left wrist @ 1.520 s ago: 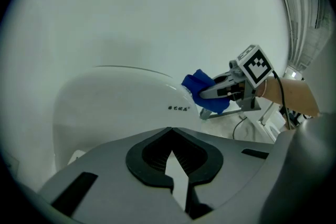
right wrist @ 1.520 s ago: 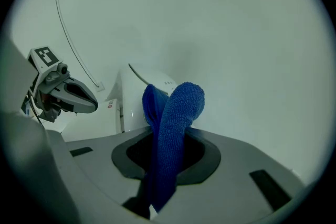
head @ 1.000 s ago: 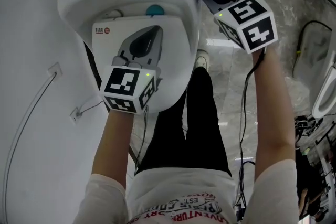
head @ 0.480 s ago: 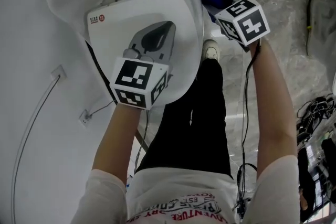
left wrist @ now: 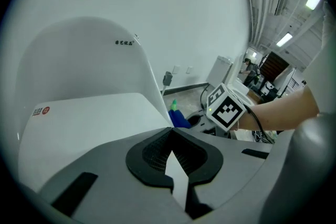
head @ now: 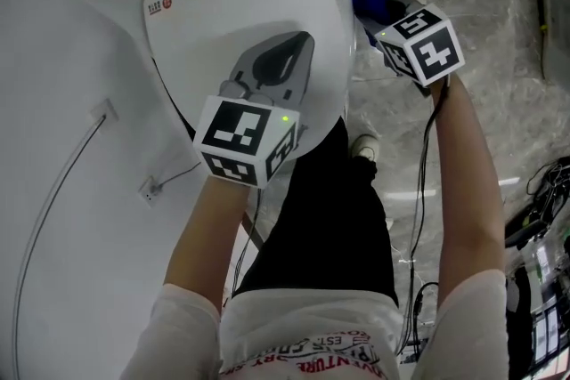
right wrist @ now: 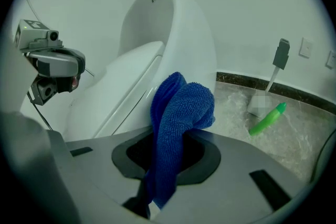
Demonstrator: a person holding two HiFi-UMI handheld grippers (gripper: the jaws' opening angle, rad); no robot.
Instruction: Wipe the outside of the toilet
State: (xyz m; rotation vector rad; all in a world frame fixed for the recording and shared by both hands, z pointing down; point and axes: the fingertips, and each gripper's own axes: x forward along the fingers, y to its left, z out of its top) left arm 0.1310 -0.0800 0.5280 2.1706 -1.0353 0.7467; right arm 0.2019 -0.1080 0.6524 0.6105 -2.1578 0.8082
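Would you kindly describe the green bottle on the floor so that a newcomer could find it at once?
Start at the white toilet against the wall. On the marbled floor beside it, near the dark skirting, lies the green bottle on its side, the only bright green thing there.

"EST", "VENTUR" printed on shirt (head: 307,350)

White toilet (head: 258,9), glossy, lid down flat, small red mark on the lid's rear corner, tall rounded back rising behind the lid. Blue terry cloth (right wrist: 178,113) is pinched in my right gripper (right wrist: 163,165), jaws closed on it, folded, its bunched end sticking up past the jaws. The cloth sits at the toilet's outer side on my right, by the lid edge; contact unclear.
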